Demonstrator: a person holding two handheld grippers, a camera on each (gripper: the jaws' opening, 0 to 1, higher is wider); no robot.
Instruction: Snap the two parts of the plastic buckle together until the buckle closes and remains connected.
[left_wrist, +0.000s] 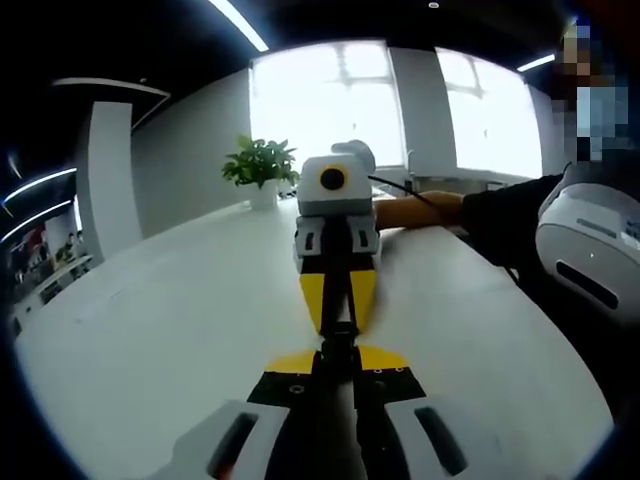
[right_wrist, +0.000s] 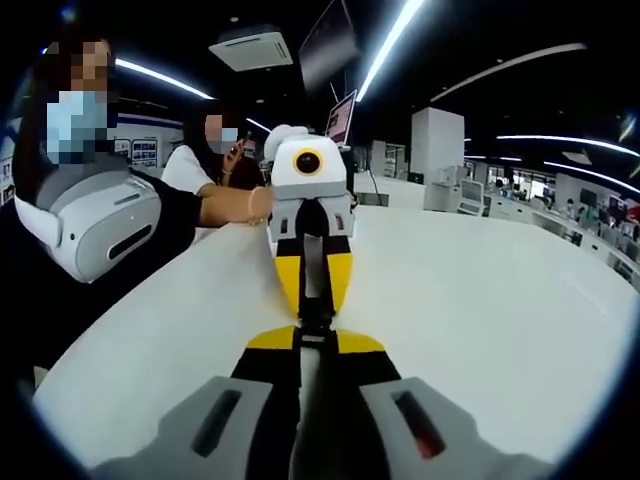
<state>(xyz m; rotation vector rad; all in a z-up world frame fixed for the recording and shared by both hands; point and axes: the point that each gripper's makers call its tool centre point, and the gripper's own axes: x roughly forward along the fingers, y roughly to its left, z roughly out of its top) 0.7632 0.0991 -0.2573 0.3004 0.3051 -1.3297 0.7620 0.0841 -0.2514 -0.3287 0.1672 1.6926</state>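
- What do we see in the left gripper view?
- We see our left gripper (left_wrist: 338, 365) at the bottom. Its black and yellow jaws are pressed close together. They pinch one end of the small black buckle (left_wrist: 340, 342).
- And the other end?
- The right gripper (left_wrist: 338, 322) faces us, nose to nose. Its yellow jaws are nearly closed too, and they grip the far end of the buckle.
- So where is the buckle?
- It sits right between the two grippers, just above the white tabletop (left_wrist: 170, 330). We hold it from both sides.
- Are the two parts clicked together?
- We cannot tell. The buckle is small and dark, and the jaws cover much of it.
- What else is on the tabletop?
- A green plant (left_wrist: 260, 162) in a white pot stands at the far end, near the bright windows (left_wrist: 325, 100).
- And beside us?
- A person's arm (left_wrist: 425, 210) reaches in behind the right gripper. A white headset (left_wrist: 590, 240) hangs on the person's chest.
- What do we see in the right gripper view?
- The two grippers meet there as well, with the buckle between them. Behind them, another person (right_wrist: 205, 160) stands far back, holding something small up.
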